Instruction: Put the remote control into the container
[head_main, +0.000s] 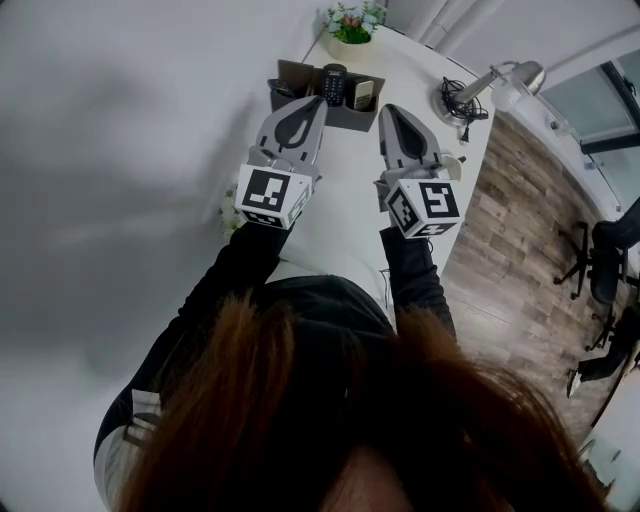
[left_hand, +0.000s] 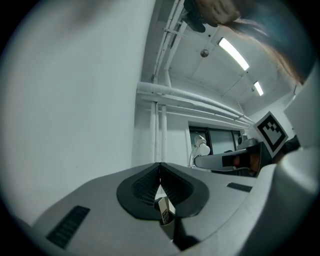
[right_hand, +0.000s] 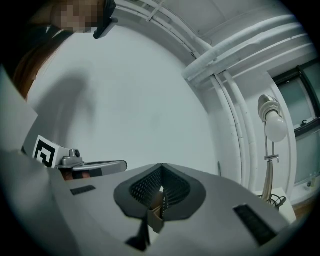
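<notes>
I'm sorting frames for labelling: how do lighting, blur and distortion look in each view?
Head view: dim and flat, hair blurred in the foreground, soft shadows on the wall. Left gripper view: heavy fisheye, black corners, ceiling light glaring. Right gripper view: same fisheye bends the pipes.

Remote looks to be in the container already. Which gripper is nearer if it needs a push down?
Left, probably: the left gripper ends just beside the remote control standing in the container; the right gripper is farther off. Both are shut.
</notes>
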